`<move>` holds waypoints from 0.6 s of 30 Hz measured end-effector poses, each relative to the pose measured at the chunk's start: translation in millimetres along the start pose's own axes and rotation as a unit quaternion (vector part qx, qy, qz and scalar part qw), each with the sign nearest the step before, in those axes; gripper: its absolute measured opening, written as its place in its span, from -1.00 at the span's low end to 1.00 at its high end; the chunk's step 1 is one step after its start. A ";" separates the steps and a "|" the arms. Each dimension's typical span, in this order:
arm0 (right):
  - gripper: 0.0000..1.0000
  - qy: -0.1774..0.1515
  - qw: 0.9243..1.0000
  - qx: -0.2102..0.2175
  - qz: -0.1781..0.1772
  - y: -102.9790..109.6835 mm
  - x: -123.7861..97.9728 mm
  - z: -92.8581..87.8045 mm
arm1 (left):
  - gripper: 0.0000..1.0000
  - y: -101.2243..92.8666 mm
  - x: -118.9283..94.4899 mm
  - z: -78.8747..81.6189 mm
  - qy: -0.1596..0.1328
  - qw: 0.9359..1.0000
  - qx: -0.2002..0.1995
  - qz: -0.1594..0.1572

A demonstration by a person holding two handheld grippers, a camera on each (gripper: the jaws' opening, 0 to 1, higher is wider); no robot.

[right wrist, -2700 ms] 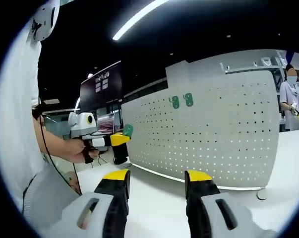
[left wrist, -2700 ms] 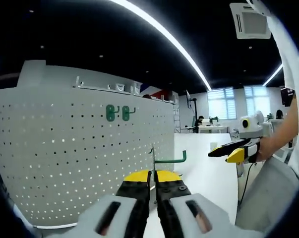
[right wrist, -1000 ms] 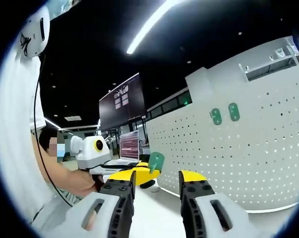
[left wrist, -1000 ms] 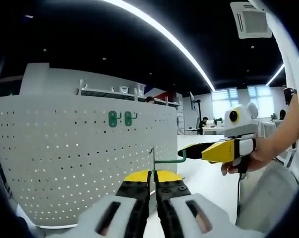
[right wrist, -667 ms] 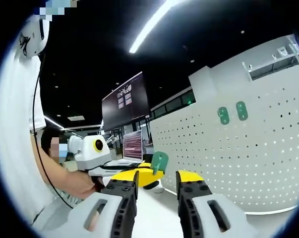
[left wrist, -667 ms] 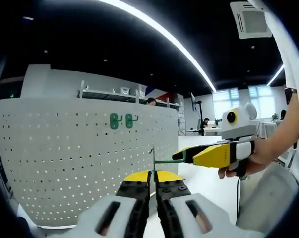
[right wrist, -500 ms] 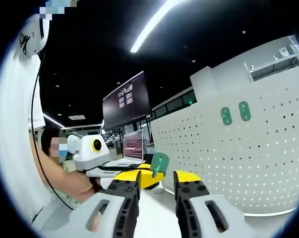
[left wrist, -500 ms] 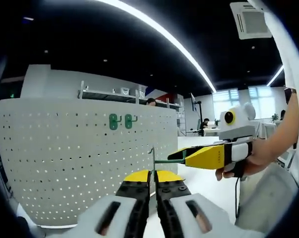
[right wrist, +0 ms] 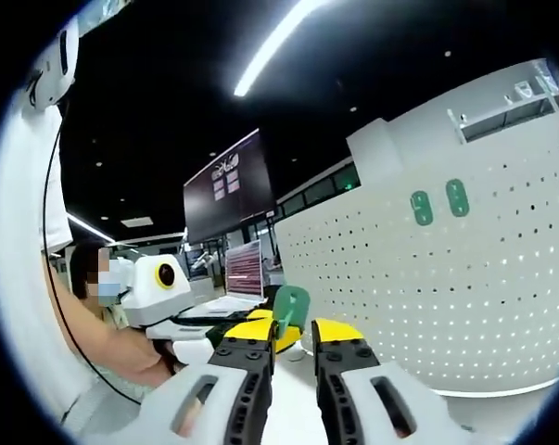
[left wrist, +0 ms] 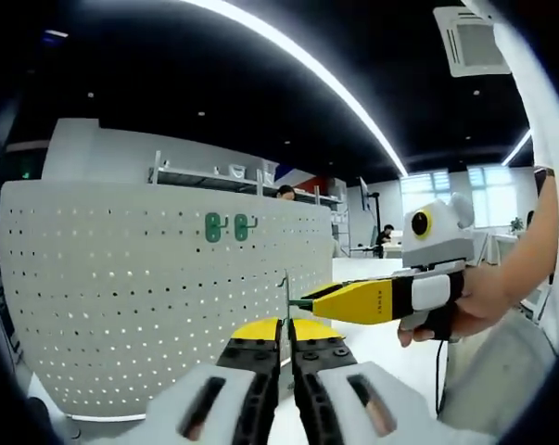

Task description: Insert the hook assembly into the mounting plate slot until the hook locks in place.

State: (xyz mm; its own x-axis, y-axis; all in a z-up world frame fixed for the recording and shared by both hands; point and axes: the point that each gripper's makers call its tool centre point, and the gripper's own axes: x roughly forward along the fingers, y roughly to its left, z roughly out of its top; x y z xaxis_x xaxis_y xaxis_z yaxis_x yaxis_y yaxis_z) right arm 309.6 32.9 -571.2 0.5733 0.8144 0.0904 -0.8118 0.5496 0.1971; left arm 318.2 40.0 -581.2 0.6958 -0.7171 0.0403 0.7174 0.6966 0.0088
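In the left gripper view the left gripper [left wrist: 285, 336] has its jaws pressed together on the hook [left wrist: 287, 298], whose thin plate stands edge-on above the tips. The right gripper [left wrist: 309, 302] reaches in from 3 o'clock, its tips at the hook's arm. The pegboard [left wrist: 149, 306] spans 9 o'clock, carrying two green hooks [left wrist: 224, 226]. The right gripper view shows the hook's green plate face-on, with the right jaws narrowly parted just below it; contact is unclear.
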 end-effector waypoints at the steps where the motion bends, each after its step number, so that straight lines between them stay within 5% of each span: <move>1: -0.74 0.001 1.000 0.004 0.004 1.7 1.1 -0.9 | -0.95 -0.9 0.5 0.0 0.001 1.000 0.001 -0.001; 18: -0.94 0.001 1.000 -0.010 -0.023 1.2 7.4 0.0 | -0.95 -0.7 -0.5 -2.1 0.009 1.000 -0.006 0.009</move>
State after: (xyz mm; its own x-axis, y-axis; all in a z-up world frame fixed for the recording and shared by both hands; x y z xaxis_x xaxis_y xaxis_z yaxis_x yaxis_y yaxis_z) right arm 312.8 39.6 -570.3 0.6101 0.7884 0.0788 -0.7864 0.5906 0.1809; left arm 317.4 39.7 -583.3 0.7095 -0.7043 0.0226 0.7045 0.7097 -0.0046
